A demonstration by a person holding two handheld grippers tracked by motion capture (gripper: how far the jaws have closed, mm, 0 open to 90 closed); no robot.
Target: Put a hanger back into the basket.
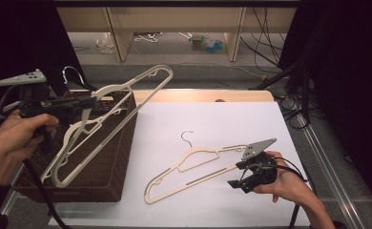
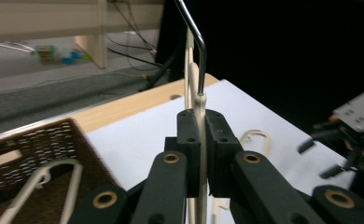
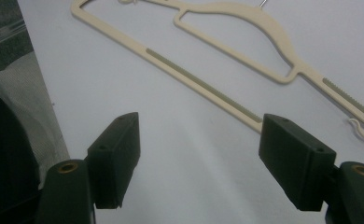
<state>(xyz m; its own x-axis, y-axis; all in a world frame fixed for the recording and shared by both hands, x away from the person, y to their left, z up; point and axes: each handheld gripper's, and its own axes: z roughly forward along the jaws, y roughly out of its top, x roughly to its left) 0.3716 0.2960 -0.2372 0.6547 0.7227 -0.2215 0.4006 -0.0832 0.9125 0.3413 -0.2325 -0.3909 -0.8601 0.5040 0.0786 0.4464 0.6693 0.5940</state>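
Observation:
My left gripper (image 1: 85, 104) is shut on the neck of a cream plastic hanger (image 1: 127, 90), held tilted in the air above a brown wicker basket (image 1: 112, 157) at the table's left. In the left gripper view the pads (image 2: 189, 140) pinch the cream neck (image 2: 199, 105), and the metal hook (image 2: 196, 32) rises above them. A second cream hanger (image 1: 193, 164) lies flat on the white table cover. Beside its right end my right gripper (image 1: 236, 175) is low over the cover. Its jaws (image 3: 199, 126) stand open with only bare cover between them, and the hanger's bar (image 3: 189, 79) lies just beyond.
The white cover (image 1: 222, 119) lies over a wooden table whose far edge (image 1: 198, 95) shows behind it. The basket (image 2: 35, 144) takes up the left side. Beyond the table are the floor, shelf legs, loose cables and dark curtains on both sides.

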